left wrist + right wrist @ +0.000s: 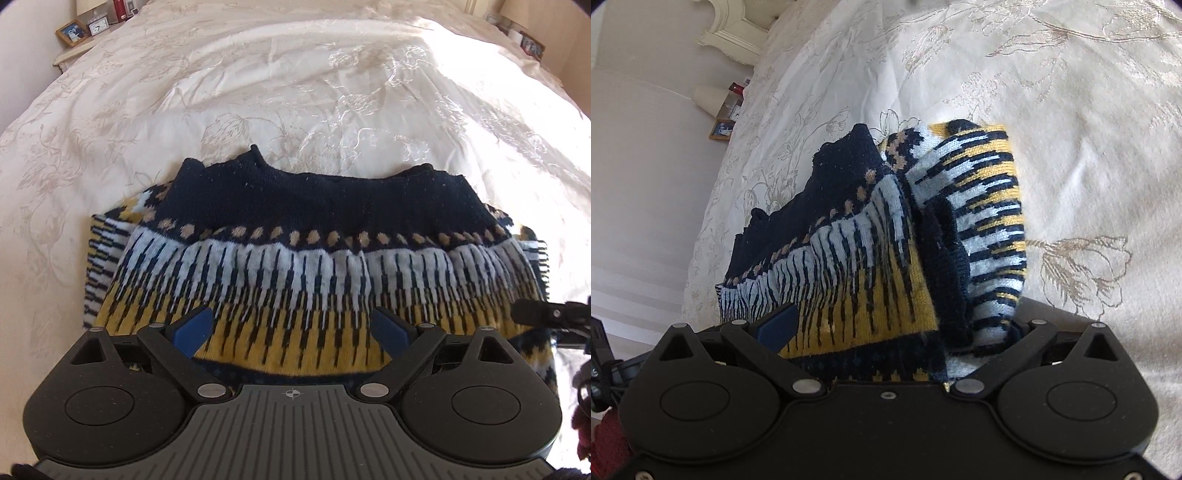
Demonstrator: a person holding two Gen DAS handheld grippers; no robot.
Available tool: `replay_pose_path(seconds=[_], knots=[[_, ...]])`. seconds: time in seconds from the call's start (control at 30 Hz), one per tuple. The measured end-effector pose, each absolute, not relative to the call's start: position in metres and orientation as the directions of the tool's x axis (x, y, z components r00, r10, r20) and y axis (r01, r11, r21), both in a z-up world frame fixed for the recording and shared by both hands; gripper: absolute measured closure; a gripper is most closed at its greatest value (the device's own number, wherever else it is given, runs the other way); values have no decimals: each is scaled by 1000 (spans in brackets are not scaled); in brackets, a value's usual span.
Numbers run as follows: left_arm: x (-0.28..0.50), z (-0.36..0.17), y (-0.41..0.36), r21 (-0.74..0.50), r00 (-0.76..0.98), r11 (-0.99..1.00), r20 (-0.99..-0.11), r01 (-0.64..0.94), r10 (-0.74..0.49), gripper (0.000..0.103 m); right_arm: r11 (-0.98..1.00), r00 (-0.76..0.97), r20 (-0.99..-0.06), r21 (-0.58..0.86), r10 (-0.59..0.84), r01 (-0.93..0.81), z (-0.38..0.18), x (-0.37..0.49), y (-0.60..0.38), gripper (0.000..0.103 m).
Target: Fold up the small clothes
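Bed, cream embroidered cover, wide bare cloth on all sides. Folded patterned sweater at near edge. Left gripper: fingers spread wide over yellow band, nothing held. Right gripper: fingers wide apart, sweater fabric bunched between; right finger hidden by it.
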State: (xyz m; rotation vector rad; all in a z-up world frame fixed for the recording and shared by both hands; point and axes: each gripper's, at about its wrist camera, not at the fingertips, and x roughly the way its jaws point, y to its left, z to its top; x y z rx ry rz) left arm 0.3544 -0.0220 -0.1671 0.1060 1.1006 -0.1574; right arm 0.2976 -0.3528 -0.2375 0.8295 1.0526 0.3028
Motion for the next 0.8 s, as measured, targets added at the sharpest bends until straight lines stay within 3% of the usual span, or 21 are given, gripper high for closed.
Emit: replay_pose_path(seconds=[0.3, 0.6, 0.8], knots=[[405, -209, -38, 62, 360, 988, -933, 139, 8, 8, 648, 485, -632, 744, 605, 162, -239, 298, -357, 0], [405, -218, -40, 70, 356, 990, -934, 122, 22, 3, 621, 496, -600, 770, 628, 145, -243, 294, -364, 0], [409, -208, -39, 56, 351, 992, -936, 114, 12, 10, 612, 488, -597, 776, 637, 152, -242, 295, -367, 0]])
